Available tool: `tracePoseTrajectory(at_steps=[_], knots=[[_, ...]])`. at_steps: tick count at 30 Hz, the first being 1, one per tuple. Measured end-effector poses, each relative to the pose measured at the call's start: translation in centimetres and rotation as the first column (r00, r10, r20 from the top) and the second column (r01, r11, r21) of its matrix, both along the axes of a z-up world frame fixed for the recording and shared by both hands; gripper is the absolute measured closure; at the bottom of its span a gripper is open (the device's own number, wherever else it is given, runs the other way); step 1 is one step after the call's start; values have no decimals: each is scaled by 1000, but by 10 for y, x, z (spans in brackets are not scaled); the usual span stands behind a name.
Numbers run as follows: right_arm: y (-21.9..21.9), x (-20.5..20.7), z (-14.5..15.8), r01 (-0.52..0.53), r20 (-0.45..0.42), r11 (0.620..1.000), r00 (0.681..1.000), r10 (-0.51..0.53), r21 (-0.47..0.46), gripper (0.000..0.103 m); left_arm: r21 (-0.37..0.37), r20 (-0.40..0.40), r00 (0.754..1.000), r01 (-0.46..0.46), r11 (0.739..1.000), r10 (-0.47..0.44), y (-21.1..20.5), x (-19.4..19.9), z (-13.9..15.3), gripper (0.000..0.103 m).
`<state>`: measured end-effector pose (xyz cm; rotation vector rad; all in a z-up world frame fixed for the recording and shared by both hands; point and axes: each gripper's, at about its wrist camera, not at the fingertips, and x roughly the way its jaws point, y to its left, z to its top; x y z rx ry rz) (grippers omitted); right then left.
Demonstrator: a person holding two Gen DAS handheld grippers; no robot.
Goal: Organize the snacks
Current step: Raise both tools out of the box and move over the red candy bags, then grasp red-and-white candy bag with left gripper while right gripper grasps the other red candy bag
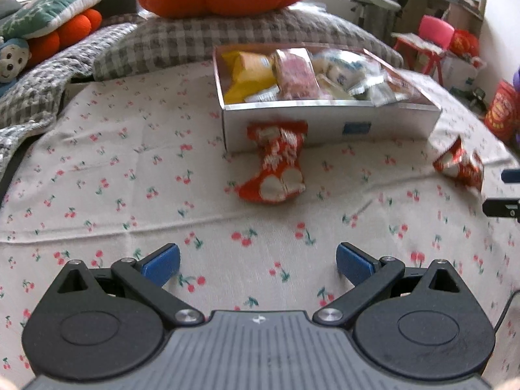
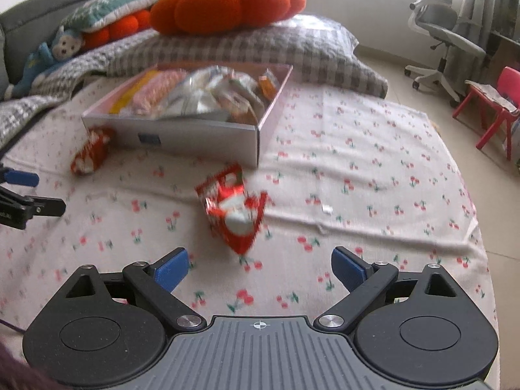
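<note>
Right now your left gripper [image 1: 258,265] and right gripper [image 2: 260,268] both hover spread wide and empty over the cherry-print cloth [image 1: 130,169]. One red snack packet [image 2: 235,213] lies ahead of your right gripper; another red packet [image 1: 278,165] leans against the snack-filled white box [image 1: 325,123] beyond.

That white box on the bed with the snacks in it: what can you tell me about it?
The white box is shallow, open-topped and looks like cardboard, with a small blue label on its near wall. It sits flat on the cherry-print sheet, in front of a checked pillow. It is heaped with wrapped snacks, among them a yellow packet and a pink packet. A red snack packet lies outside, its top end against the near wall.
</note>
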<state>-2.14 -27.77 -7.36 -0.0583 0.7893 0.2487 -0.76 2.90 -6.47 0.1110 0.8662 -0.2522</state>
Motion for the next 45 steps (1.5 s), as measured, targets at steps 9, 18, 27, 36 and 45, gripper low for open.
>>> tracePoseTrajectory(at_steps=[9, 18, 27, 36, 45], knots=[[-2, 5, -16, 27, -2, 999, 1000, -27, 22, 0, -22, 110, 989, 104, 994, -101, -7, 0, -7, 0], [1, 13, -18, 31, 30, 999, 999, -32, 36, 0, -26, 122, 986, 115, 993, -111, -14, 16, -7, 0], [3, 18, -18, 32, 33, 999, 999, -33, 34, 0, -18, 105, 991, 88, 996, -86, -25, 31, -5, 1], [11, 24, -16, 42, 26, 999, 999, -43, 24, 0, -26, 109, 990, 97, 995, -93, -27, 30, -1, 19], [14, 27, -15, 39, 26, 999, 999, -39, 19, 0, -27, 110, 990, 87, 996, -83, -27, 33, 3, 43]])
